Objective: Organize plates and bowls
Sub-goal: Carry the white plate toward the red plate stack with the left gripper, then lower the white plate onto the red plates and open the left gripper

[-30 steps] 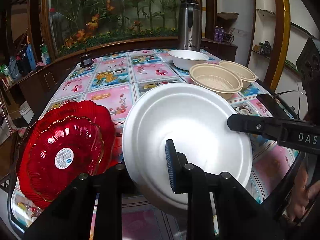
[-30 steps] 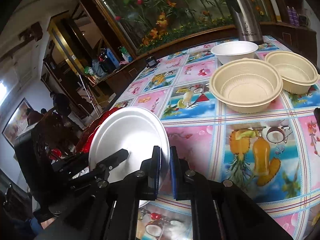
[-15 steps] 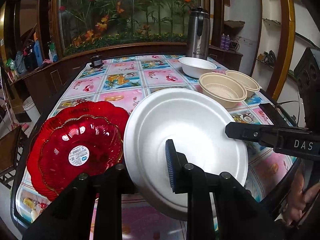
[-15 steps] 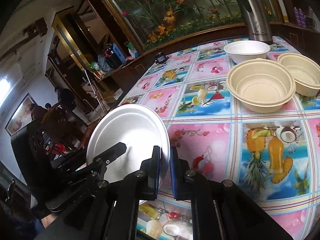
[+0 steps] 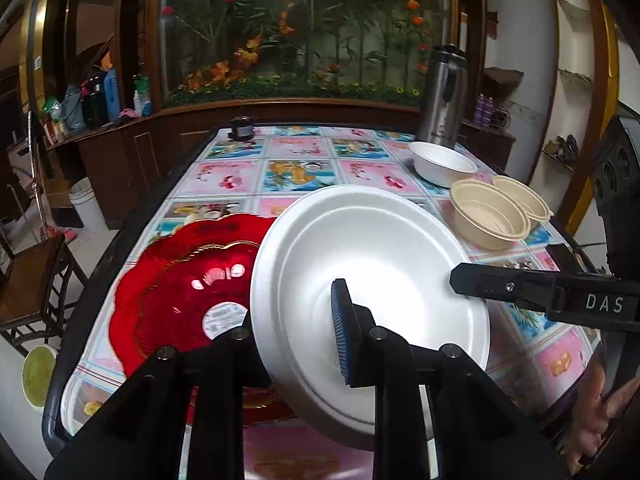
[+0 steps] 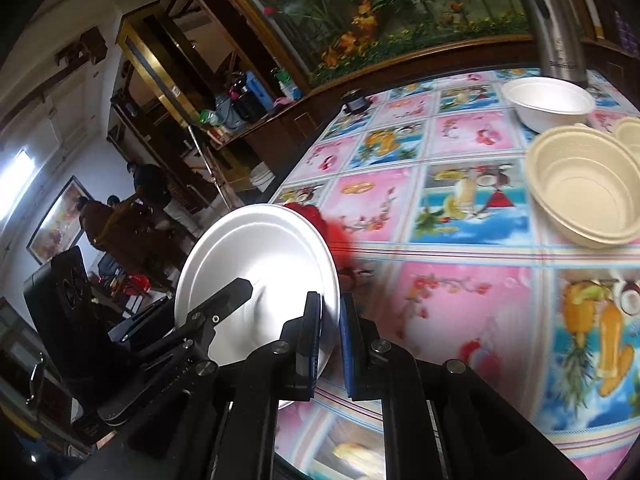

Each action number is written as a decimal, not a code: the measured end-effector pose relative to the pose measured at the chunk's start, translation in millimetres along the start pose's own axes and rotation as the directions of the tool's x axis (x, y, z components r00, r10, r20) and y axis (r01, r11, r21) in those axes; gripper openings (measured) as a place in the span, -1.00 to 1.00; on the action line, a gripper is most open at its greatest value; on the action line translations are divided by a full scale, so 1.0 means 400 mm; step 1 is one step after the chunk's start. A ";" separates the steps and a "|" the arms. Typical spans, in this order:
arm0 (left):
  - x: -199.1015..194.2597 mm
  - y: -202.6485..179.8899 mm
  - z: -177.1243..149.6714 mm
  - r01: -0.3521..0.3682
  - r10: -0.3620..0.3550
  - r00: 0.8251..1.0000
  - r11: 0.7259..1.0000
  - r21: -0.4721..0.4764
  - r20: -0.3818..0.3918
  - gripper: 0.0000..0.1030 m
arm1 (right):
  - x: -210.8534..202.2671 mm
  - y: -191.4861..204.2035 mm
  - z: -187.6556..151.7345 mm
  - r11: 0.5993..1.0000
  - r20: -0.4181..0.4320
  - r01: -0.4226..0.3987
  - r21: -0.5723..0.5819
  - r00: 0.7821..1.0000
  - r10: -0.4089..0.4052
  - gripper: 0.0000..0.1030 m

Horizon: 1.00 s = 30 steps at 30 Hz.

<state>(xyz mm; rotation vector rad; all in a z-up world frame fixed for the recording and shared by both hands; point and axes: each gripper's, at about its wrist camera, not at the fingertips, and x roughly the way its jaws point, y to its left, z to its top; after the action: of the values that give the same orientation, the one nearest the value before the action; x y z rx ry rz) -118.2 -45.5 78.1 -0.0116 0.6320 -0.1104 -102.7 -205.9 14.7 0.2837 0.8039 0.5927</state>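
Fruit-print desk point(image 5: 304, 168) below: both tools, left point(image 5: 296, 344) and right point(image 6: 330, 340), seemingly pinch the tilted white plate point(image 5: 372, 280); foam could slip onto red plates point(image 5: 188, 280).

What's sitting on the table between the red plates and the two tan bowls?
In the left wrist view, the white foam plate, held off the table by both grippers, fills the stretch between the red plates and the tan bowls; otherwise only patterned tablecloth shows.

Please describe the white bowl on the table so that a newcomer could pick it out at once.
Start at the tall steel flask at the far right of the patterned table. Directly in front of it sits the white bowl. Its two neighbours nearer the camera are beige with stepped rims; it alone is plain white and smooth.
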 end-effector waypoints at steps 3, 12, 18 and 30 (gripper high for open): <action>0.002 0.038 0.006 -0.023 0.023 1.000 0.999 -0.030 0.000 -0.61 | 0.031 0.025 0.016 1.000 -0.019 -0.019 0.000 1.000 0.019 -0.82; 0.011 0.154 0.009 -0.097 0.097 0.995 0.988 -0.120 -0.009 -0.61 | 0.143 0.102 0.053 0.998 -0.073 -0.060 -0.029 0.996 0.058 -0.82; 0.056 0.212 -0.007 -0.113 0.104 0.993 0.979 -0.172 -0.060 -0.61 | 0.228 0.128 0.057 0.999 -0.117 -0.042 -0.028 0.992 0.039 -0.82; 0.117 0.223 -0.033 -0.114 0.094 0.989 0.978 -0.176 -0.116 -0.61 | 0.277 0.105 0.049 0.999 -0.144 0.013 -0.036 0.989 -0.018 -0.82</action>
<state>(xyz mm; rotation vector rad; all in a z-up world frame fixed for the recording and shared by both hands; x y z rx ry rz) -79.5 38.4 36.0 -0.1499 0.7475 0.0492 -43.9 -106.4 -18.6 0.2034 0.9336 0.6171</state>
